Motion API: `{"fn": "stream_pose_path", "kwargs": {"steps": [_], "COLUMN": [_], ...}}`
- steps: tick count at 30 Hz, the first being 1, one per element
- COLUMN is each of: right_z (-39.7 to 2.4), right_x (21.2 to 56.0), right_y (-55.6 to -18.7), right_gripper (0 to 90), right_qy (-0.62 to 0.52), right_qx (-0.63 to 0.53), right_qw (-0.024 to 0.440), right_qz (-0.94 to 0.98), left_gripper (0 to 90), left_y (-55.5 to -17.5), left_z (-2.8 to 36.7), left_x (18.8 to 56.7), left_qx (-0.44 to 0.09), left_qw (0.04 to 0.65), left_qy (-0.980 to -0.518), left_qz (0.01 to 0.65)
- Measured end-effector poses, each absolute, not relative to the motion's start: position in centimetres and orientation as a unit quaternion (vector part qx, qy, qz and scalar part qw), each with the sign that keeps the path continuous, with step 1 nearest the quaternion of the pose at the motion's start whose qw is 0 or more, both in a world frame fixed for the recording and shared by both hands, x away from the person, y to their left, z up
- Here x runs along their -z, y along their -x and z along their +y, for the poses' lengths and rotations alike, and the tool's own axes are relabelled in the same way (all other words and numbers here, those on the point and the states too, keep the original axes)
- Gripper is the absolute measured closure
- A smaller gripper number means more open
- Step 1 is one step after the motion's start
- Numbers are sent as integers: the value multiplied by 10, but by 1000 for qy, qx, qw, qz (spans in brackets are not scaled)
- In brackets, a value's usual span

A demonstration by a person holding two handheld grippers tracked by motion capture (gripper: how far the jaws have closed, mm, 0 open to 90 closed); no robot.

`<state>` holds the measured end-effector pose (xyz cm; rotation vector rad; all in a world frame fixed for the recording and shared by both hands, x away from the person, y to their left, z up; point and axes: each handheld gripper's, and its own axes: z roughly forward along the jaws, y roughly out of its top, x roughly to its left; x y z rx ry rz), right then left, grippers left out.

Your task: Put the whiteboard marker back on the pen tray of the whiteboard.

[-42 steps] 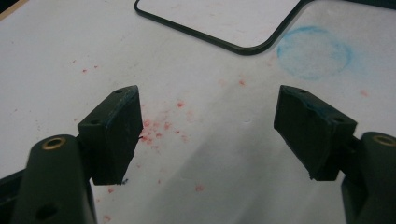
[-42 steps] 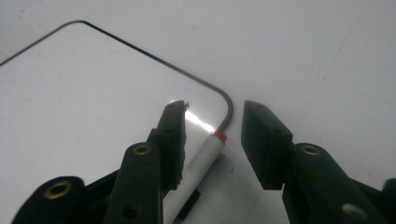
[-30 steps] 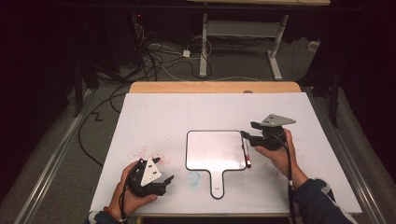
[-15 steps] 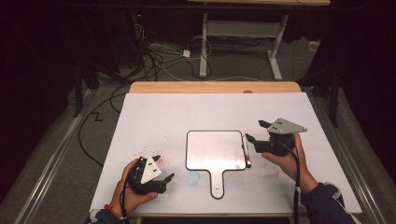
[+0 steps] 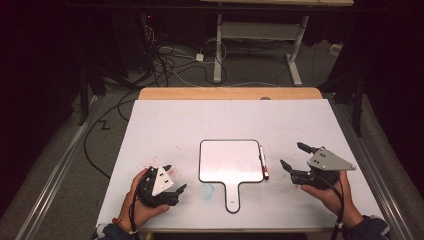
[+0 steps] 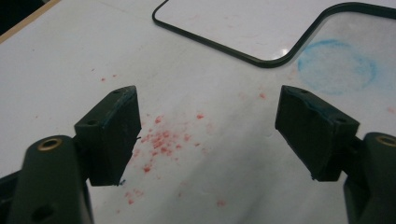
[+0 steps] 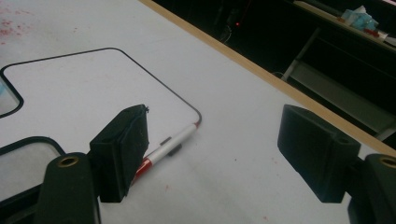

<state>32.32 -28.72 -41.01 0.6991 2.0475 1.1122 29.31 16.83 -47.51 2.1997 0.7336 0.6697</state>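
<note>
The marker (image 5: 263,162) lies lengthwise along the board's (image 5: 230,161) right edge, just left of the right gripper (image 5: 294,158), whose released jaws have just been opening.

In the right gripper view, the lower end of the white marker pen with a red band (image 7: 164,149) is hidden behind one of the black fingers (image 7: 122,150), and the white paddle-shaped board with a black rim (image 7: 93,88) is cut off by the left edge. In the left gripper view that board (image 6: 261,23) runs off past the top edge. In the high view, the pen's markings (image 5: 263,162) are too small to read, and both of the person's forearms are cut off below the board.
</note>
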Motion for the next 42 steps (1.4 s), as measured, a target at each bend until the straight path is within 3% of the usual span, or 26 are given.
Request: {"fn": "stream_pose_path", "kwargs": {"steps": [13, 42], "right_z": [-324, -319], "right_x": [445, 450], "right_y": [-291, -300], "right_gripper": [214, 237], "right_qy": [-297, -302], "right_qx": [-411, -408], "right_qw": [354, 365], "right_qz": [786, 780], "left_gripper": [212, 212], "left_y": [-290, -302], "left_z": [170, 172], "left_x": [474, 477], "left_qx": [-263, -270], "left_qw": [363, 364], "left_qy": [-847, -838], "left_qz": [286, 303]}}
